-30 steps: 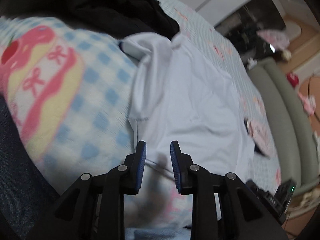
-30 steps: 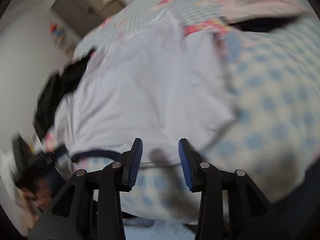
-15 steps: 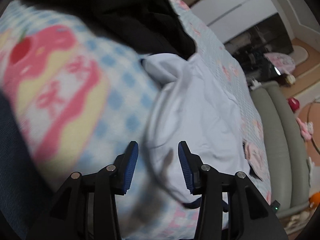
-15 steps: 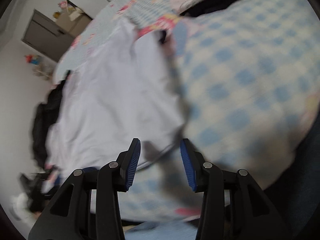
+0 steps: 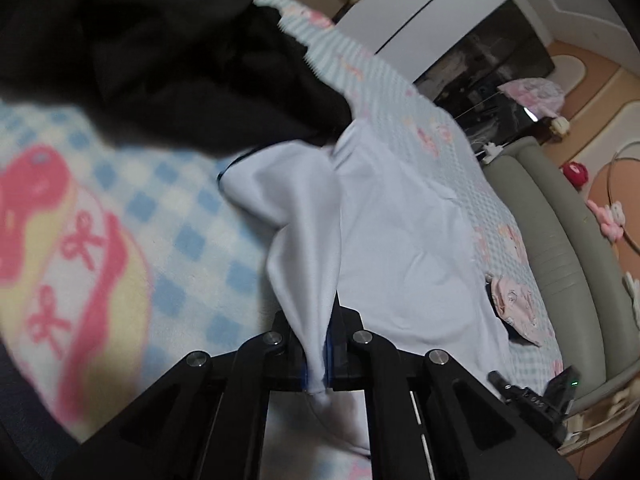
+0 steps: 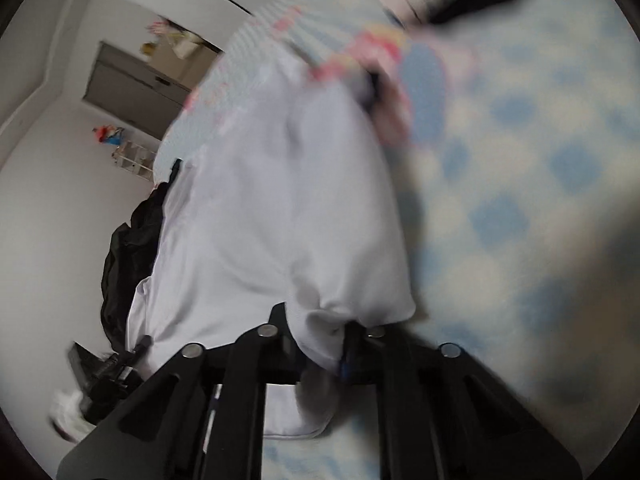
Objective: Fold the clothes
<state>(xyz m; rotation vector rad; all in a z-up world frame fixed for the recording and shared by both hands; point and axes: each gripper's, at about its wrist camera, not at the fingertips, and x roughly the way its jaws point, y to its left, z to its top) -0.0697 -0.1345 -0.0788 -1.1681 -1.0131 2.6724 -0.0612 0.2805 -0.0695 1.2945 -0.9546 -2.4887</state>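
Left wrist view: we see the left gripper (image 5: 318,354) clamped on a pinched-up fold of the white garment (image 5: 400,248), its jaws pressed together on the cloth. The fabric rises from the grip as a smooth, soft ridge and spreads flat toward the far right. The garment lies on a fuzzy blue-and-white checked blanket (image 5: 192,240) with pink bows and a yellow patch at left. A heap of black clothing (image 5: 172,64), matte and rumpled, sits at far left, touching the garment's far edge. A light blue patterned sheet (image 5: 400,92) runs beyond it. A padded grey-green bed edge (image 5: 560,264) curves along the right. A small pink cloth item (image 5: 516,308) lies near the garment's right edge. No containers that we can make out.

Right wrist view, blurred: we see the right gripper (image 6: 322,354) gripping a bunched corner of the same white garment (image 6: 280,220), and its jaws are closing on the cloth between them. The cloth bulges rounded just above the grip and stretches far-left over the bed. The checked blanket (image 6: 520,200) fills the right. Black clothing (image 6: 128,256) hangs at the garment's left edge. A grey cabinet (image 6: 132,88) stands against the far wall.
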